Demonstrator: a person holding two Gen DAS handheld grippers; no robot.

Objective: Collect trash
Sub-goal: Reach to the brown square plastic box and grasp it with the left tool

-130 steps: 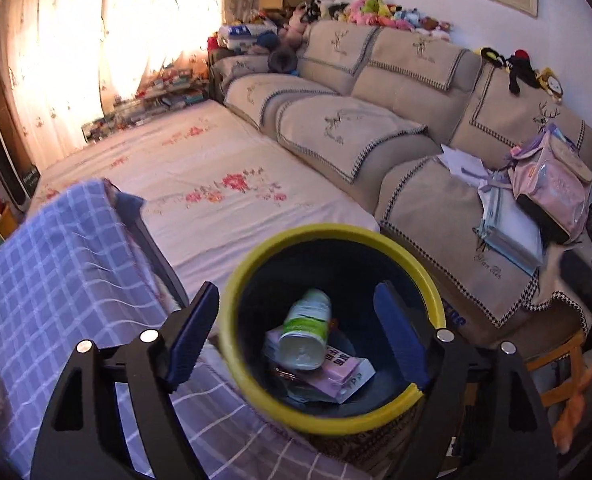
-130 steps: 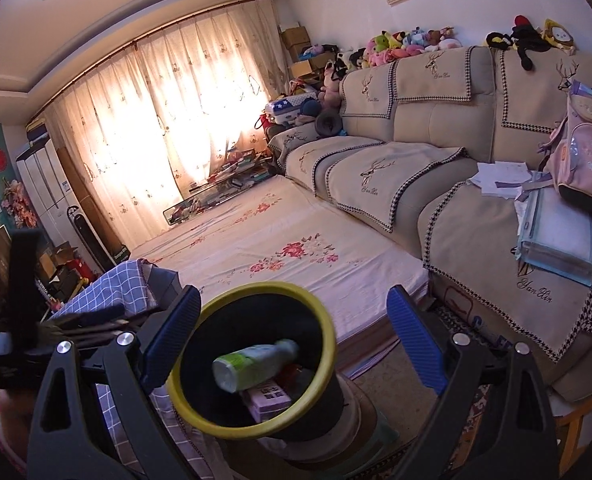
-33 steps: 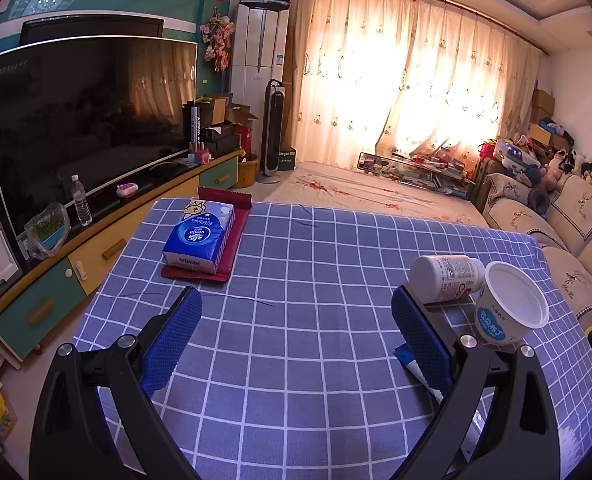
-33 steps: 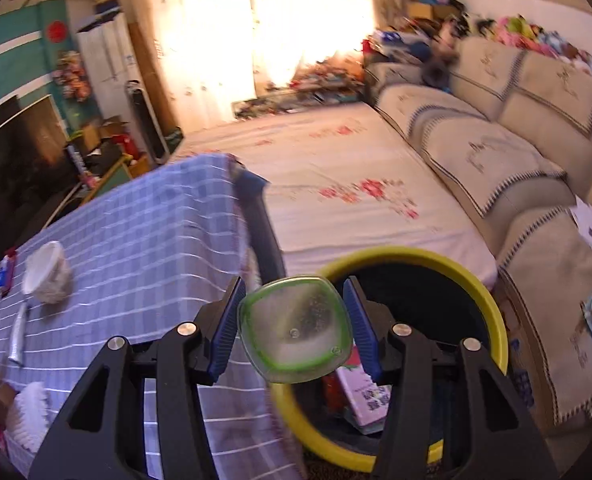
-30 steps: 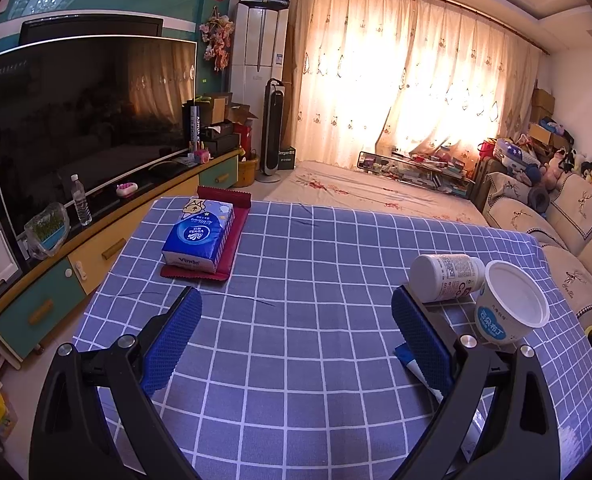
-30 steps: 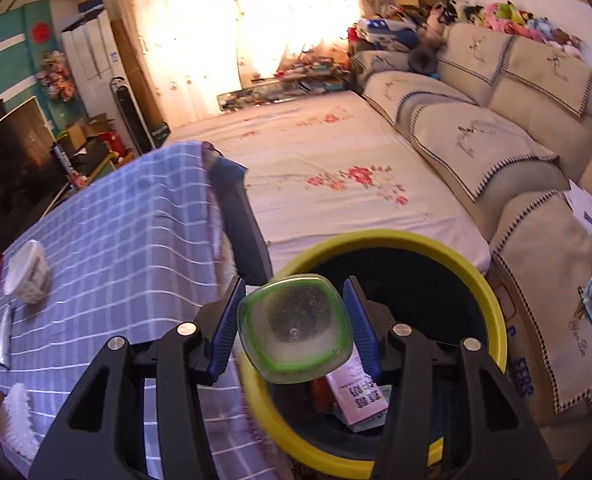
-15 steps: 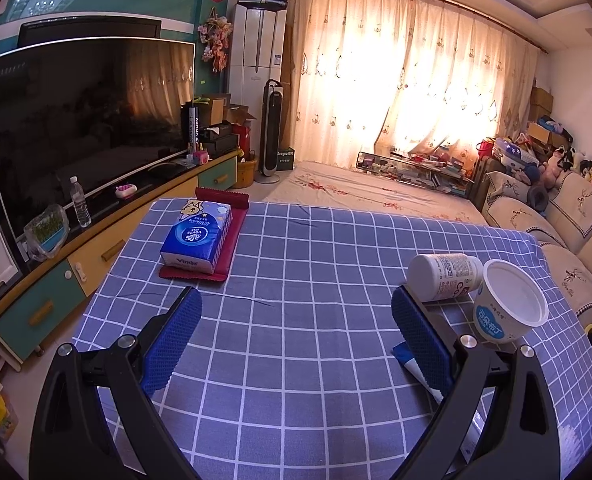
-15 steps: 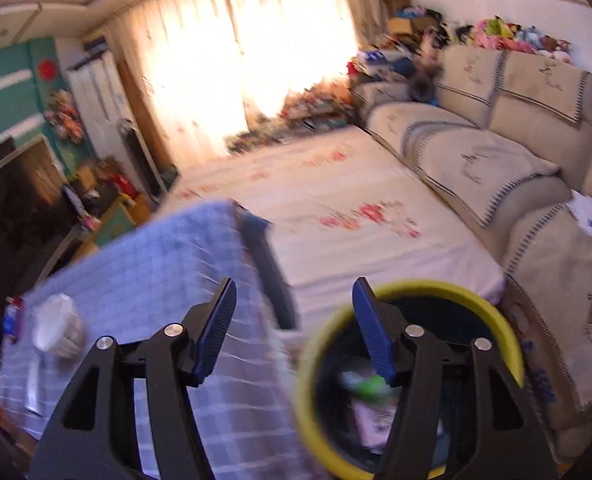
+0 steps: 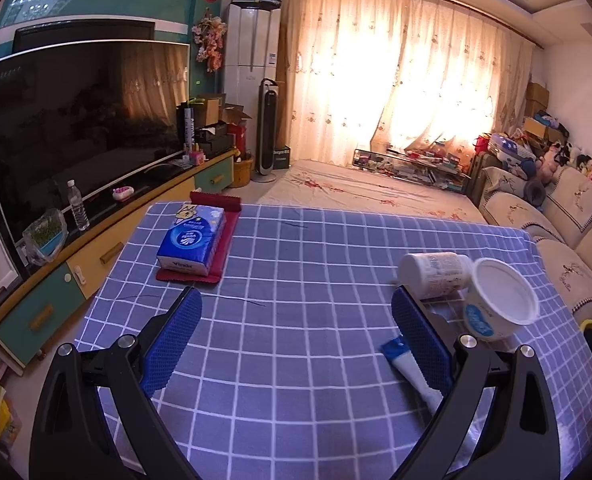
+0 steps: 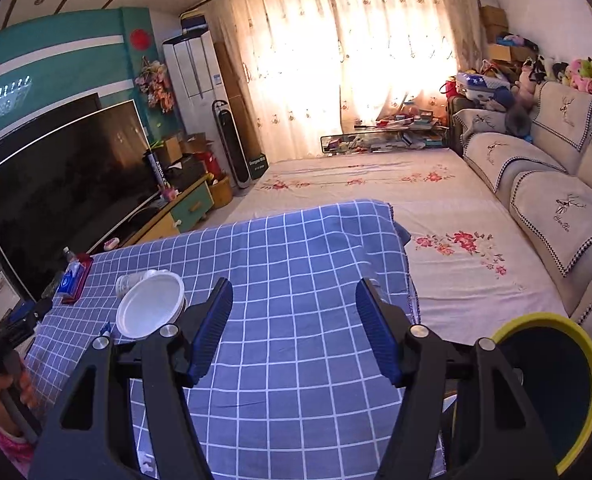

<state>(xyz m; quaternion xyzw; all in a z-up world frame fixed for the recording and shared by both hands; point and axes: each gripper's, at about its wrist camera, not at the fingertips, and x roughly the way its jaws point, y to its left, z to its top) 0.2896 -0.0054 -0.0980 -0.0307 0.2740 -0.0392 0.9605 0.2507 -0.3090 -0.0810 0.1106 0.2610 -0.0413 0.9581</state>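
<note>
Item: left gripper (image 9: 296, 336), black frame with blue-padded fingers (image 9: 172, 340) spread wide, holding nothing, poised low over the tabletop (image 9: 296, 360) with its blue-and-white checked cloth

Item: right gripper (image 10: 294, 328), same build, fingers spread, holding nothing, above the same cloth nearer the sofa side

Item: white plastic tub with blue label (image 9: 497, 304), lying tilted with its open mouth toward the left camera, just beside the left gripper's right finger; touching or nearly touching the next entry

Item: white cylindrical bottle with printed label (image 9: 433, 274), on its side behind the tub

Item: blue-and-white flattened tube (image 9: 409, 368), flat on the cloth, partly hidden behind the left gripper's right finger

Item: yellow-rimmed dark round bin (image 10: 551, 392), on the floor off the tabletop's corner, to the right of the right gripper; contents not visible

Item, not trash by appearance: blue tissue pack (image 9: 192, 242) on a red mat (image 9: 212, 254), far side

Handling note (judgement): three pieces remain. The tub looks the nearest pick for either gripper. Close across its rim gently, since thin plastic may buckle or squirt out, and avoid nudging the bottle, which could roll
</note>
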